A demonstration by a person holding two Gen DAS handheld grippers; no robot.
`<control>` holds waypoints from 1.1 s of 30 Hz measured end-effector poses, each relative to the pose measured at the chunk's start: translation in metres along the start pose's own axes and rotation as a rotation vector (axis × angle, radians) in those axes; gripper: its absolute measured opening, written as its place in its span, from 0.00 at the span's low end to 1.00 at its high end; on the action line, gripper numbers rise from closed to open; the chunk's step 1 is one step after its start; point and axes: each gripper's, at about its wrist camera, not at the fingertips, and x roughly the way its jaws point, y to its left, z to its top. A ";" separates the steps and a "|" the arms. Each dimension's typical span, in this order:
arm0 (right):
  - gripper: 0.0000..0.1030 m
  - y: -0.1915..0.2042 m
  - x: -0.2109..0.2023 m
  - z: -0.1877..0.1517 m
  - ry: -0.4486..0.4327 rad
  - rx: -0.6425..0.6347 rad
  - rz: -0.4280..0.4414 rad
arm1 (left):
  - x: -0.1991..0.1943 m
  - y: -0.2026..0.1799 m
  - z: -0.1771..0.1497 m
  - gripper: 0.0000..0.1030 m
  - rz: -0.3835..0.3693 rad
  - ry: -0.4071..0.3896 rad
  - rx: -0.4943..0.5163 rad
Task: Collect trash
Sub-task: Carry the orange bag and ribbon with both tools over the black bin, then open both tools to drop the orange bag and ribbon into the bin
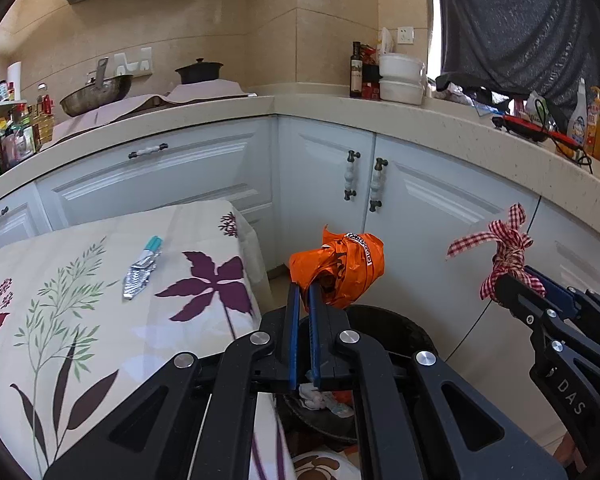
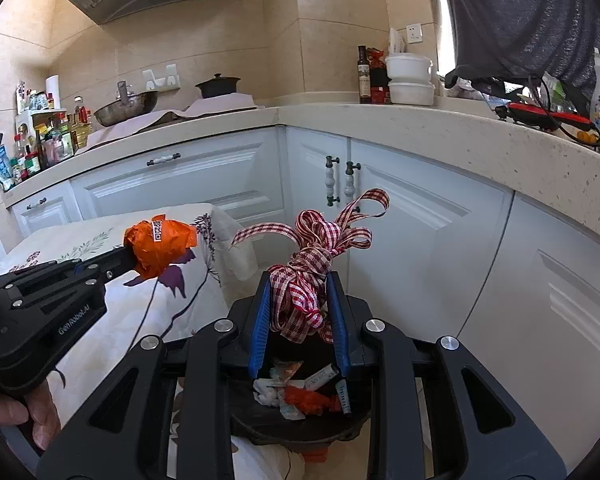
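My left gripper (image 1: 305,292) is shut on a crumpled orange wrapper (image 1: 350,270) and holds it above the black trash bin (image 1: 412,330). The wrapper also shows in the right wrist view (image 2: 160,242). My right gripper (image 2: 300,280) is shut on a bundle of red-and-white checked ribbon (image 2: 314,260), held above the same bin (image 2: 260,416), which holds several scraps. The ribbon also shows in the left wrist view (image 1: 508,248). A silver foil wrapper with a teal end (image 1: 142,272) lies on the flowered tablecloth (image 1: 80,320).
White cabinets (image 1: 320,168) and a beige counter (image 1: 320,106) wrap around behind. On the counter stand a wok (image 1: 96,96), a black pot (image 1: 199,71), bottles, white bowls (image 1: 402,78) and a red appliance (image 1: 532,128). The bin sits on the floor beside the table's right edge.
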 end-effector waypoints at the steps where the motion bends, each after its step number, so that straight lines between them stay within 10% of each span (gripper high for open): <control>1: 0.25 -0.001 0.001 0.000 0.000 0.002 -0.003 | 0.002 -0.002 0.000 0.05 -0.001 0.004 0.001; 25: 0.28 -0.012 0.043 -0.011 0.054 0.021 -0.008 | 0.049 -0.018 -0.003 0.05 -0.001 0.074 0.008; 28: 0.53 -0.013 0.047 -0.012 0.034 0.019 -0.036 | 0.058 -0.019 -0.003 0.16 -0.001 0.091 0.010; 33: 0.53 -0.019 0.048 -0.012 0.036 0.040 -0.046 | 0.059 -0.019 -0.003 0.37 0.000 0.088 -0.003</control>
